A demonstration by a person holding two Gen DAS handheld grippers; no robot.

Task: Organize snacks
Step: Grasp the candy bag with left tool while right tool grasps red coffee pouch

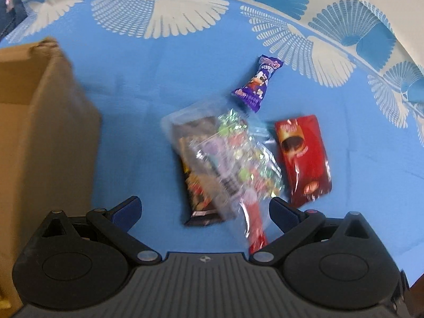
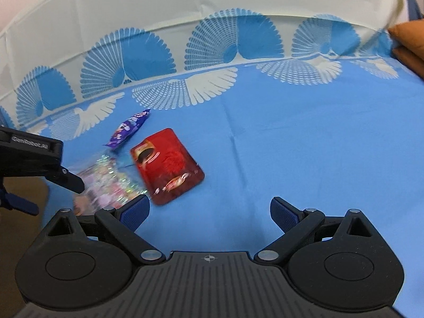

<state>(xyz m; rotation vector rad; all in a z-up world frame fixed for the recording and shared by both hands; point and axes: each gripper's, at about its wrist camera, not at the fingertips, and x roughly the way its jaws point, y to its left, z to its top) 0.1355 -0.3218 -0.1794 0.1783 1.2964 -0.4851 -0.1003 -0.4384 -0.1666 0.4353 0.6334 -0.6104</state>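
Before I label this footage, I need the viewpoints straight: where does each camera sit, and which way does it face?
Left wrist: on the open left gripper, looking down at the clear crinkly snack bag, brown cardboard box alongside.
Right wrist: on the open right gripper, facing bare blue patterned cloth; the left gripper shows.
Shared: red flat packet, purple candy wrapper.

A blue cloth point(image 1: 148, 84) with a border of white and blue fan shapes covers the whole surface; creases run across it. At its far right edge lie two orange cushions point(image 2: 408, 42), one on top of the other
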